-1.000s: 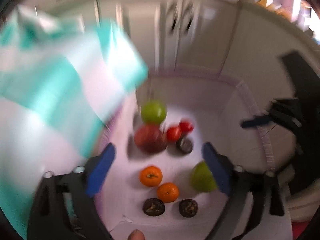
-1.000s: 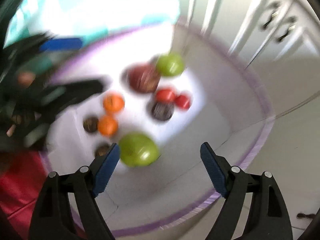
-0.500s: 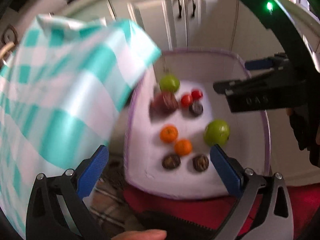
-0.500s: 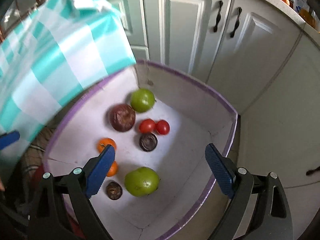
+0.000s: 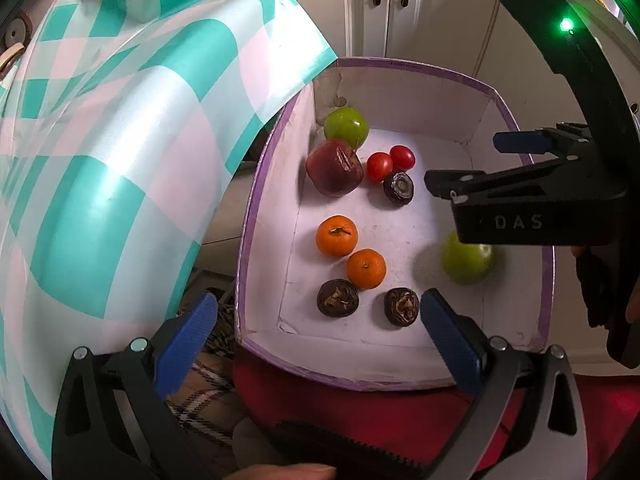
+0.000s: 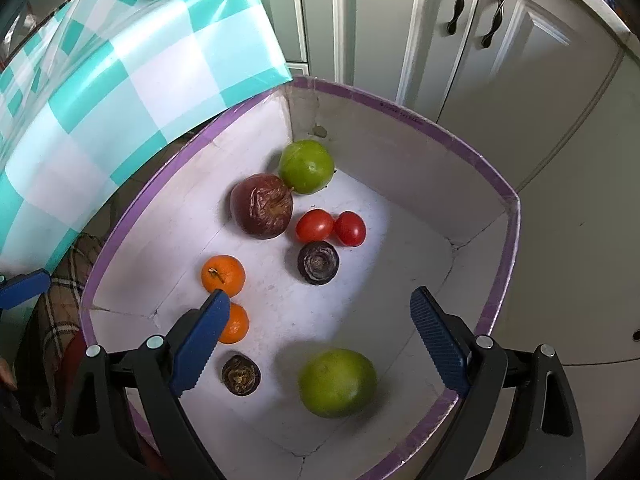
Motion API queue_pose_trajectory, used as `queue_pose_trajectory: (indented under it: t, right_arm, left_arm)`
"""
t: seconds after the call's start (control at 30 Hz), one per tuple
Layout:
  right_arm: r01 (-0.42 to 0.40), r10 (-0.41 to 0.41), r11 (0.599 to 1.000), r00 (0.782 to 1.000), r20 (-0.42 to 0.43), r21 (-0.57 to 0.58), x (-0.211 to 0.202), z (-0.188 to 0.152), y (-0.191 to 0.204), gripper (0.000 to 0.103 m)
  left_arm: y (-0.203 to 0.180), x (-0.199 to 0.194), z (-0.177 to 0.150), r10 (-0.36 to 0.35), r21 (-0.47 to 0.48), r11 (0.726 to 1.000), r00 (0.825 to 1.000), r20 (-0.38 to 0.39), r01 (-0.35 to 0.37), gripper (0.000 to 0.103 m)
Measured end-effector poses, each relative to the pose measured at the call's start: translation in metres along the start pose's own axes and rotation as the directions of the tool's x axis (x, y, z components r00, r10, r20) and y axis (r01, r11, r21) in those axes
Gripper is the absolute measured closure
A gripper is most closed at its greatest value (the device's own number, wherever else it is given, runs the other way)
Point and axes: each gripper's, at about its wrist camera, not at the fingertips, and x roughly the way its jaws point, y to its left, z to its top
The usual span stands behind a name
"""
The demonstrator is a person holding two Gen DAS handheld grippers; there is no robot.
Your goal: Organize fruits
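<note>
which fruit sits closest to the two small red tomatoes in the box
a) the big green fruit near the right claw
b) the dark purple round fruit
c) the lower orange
b: in the right wrist view the dark purple round fruit lies just below the two tomatoes, nearly touching them, while the others sit farther off in the box.

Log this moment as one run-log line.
left gripper: open, empty | right gripper: open, above near green apple | box: nine fruits inside | phase: pre-grasp
</note>
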Motion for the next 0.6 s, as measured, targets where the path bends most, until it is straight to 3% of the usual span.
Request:
queue_pose_trajectory:
  t: [0.6]
  right_arm:
    - [-0.021,0.021,1.0,0.999,-0.026,-0.002,0.0096,-0.0038,0.003,0.015]
  left_arm:
    - [0.0011,0.0048,-0.0024,-0.004,-0.004,1.0,1.0,-0.006,0.004,0.001]
